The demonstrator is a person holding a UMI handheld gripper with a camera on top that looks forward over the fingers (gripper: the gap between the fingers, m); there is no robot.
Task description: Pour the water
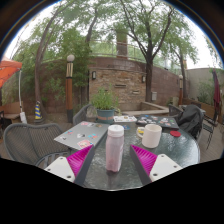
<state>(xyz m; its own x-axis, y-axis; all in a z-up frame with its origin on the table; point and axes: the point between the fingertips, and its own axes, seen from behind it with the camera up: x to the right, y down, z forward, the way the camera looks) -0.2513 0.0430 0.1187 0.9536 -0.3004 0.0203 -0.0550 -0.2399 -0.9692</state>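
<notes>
A pale pink bottle with a white cap (114, 148) stands upright on the round glass-topped table (180, 150). It stands between my fingers with a gap at each side. My gripper (114, 160) is open, its pink pads (80, 158) flanking the bottle low down. A white mug (150, 135) stands on the table just beyond the right finger, to the right of the bottle.
Flat papers or placemats (78, 133) lie on the table's left half. A dark bag (190, 121) sits at the far right, a potted plant (104, 102) behind the table. Metal chairs (25, 140), a brick wall and trees surround it.
</notes>
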